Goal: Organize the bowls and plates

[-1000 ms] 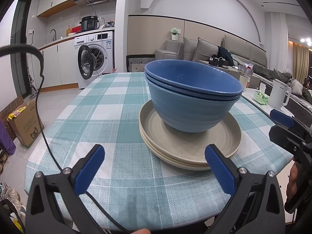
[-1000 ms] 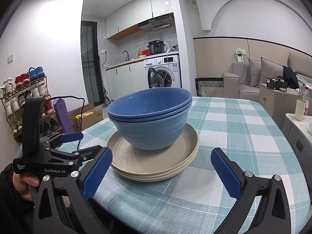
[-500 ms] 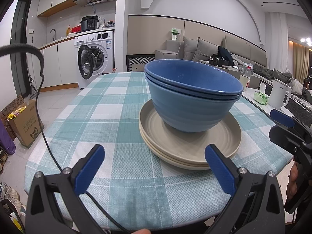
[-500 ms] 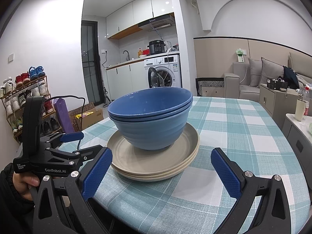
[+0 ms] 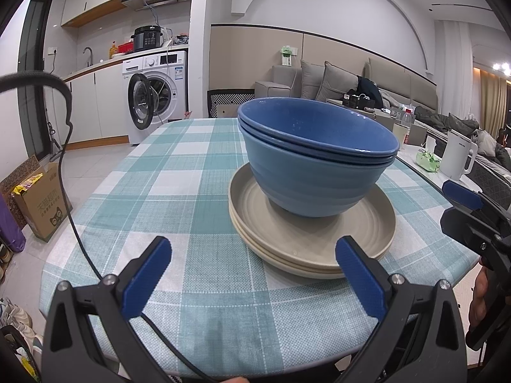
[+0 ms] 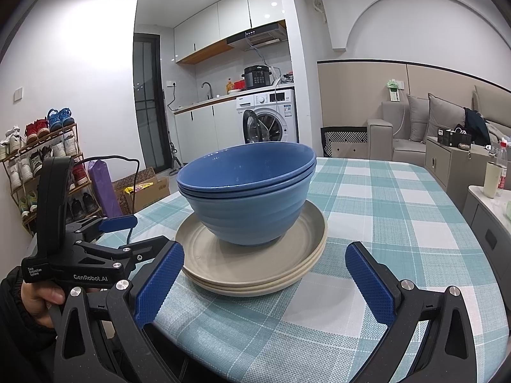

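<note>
The left gripper point(image 5: 252, 274) hovers at the near table point(image 5: 179, 172) edge, fingers spread wide and empty. Ahead, nested blue bowls point(image 5: 314, 162) sit on stacked beige plates point(image 5: 311, 236); how many of each is hard to tell. The right gripper point(image 6: 263, 282), likewise wide apart, holds nothing.

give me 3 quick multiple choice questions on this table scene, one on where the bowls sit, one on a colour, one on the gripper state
1. Where do the blue bowls sit?
A. on the beige plates
B. straight on the tablecloth
C. on the sofa

2. What colour is the tablecloth?
A. red stripes
B. teal and white check
C. plain black

3. How is the left hand-held gripper?
A. shut on a bowl
B. shut on a plate
C. open

Answers: 1 A, the nested bowls rest inside the top plate; 2 B, the check pattern shows; 3 C, its fingers stand wide apart and hold nothing.
</note>
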`<state>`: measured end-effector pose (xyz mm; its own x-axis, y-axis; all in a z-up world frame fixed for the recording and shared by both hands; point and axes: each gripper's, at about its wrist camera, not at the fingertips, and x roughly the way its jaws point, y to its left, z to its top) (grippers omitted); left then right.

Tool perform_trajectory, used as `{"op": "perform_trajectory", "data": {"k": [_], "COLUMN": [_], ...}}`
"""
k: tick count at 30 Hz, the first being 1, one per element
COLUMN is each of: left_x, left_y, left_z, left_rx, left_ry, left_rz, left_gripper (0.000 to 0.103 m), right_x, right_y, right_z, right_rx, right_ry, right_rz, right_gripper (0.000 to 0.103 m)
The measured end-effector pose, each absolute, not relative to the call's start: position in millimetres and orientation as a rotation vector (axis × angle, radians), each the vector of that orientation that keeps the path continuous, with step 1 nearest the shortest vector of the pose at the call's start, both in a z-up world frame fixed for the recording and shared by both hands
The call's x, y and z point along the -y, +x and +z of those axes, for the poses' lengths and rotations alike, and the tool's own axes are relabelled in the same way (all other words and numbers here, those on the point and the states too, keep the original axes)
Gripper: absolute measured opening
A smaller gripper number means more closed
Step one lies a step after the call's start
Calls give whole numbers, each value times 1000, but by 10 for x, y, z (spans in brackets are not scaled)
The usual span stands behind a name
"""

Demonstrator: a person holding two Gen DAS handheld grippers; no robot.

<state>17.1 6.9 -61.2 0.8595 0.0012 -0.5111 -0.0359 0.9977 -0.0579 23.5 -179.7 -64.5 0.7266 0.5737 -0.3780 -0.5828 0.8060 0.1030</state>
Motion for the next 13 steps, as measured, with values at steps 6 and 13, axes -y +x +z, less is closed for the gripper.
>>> {"op": "perform_trajectory", "data": {"k": [6, 13], "left_x": [-67, -64], "left_y": [171, 162], "left_z": [-610, -601], "left_rx": [-532, -525], "left_ry": [-69, -75], "left_rz": [12, 11], "left_gripper": [103, 103], "right_x": [1788, 1784], "right_y": [229, 230], "right_z": [-648, -652], "right_rx": [-412, -414], "right_ry": [-26, -27], "right_rz": [641, 642], "right_gripper": [103, 103]}}
